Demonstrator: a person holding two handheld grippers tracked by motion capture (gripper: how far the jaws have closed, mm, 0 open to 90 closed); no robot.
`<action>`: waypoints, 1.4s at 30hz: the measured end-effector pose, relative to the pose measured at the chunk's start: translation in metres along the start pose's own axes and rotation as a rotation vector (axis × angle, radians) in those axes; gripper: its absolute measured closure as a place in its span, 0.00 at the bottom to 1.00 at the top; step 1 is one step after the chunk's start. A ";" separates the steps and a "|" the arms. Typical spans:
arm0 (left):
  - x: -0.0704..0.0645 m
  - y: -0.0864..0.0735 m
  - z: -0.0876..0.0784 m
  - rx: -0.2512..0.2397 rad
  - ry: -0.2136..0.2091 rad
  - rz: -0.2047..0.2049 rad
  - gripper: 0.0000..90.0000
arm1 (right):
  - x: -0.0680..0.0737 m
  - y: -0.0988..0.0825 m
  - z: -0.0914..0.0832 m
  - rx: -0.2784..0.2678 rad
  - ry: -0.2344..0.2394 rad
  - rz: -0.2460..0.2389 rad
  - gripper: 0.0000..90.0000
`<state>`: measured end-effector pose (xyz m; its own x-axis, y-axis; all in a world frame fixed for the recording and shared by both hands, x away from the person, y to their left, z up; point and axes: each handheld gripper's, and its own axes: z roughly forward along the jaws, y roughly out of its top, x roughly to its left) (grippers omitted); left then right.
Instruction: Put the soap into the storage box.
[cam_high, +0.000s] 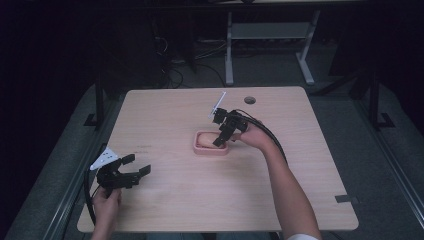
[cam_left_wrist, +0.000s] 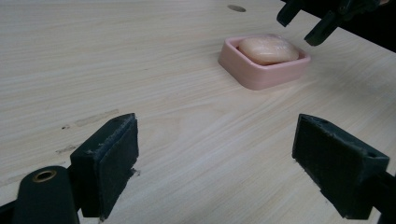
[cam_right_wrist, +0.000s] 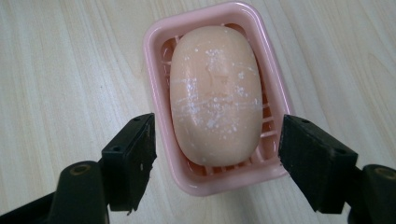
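The right tool (cam_right_wrist: 217, 156) hangs released, jaws straddling the soap (cam_right_wrist: 215, 93) in its pink dish (cam_right_wrist: 156, 42), whose long axis runs away up-frame. The left tool (cam_left_wrist: 215, 163), also released, idles lower left.

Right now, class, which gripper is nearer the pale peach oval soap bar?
Right. The right gripper hangs open just above the soap bar; the left gripper sits far off near the table's front-left edge.
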<state>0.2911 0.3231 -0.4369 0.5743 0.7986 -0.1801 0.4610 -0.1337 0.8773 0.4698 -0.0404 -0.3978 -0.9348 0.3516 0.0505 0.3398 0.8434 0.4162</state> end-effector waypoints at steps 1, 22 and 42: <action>0.000 0.000 0.000 0.001 0.001 0.002 0.16 | 0.000 -0.001 -0.001 -0.001 -0.002 -0.001 0.30; 0.000 0.000 0.000 0.005 0.002 0.004 0.16 | 0.001 -0.018 -0.014 -0.006 -0.009 0.024 0.29; -0.001 0.000 0.001 0.004 0.001 0.008 0.16 | 0.003 -0.032 -0.022 -0.016 -0.018 0.038 0.29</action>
<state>0.2913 0.3222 -0.4372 0.5774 0.7979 -0.1732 0.4591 -0.1418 0.8770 0.4534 -0.0755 -0.3912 -0.9193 0.3904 0.0501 0.3729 0.8229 0.4287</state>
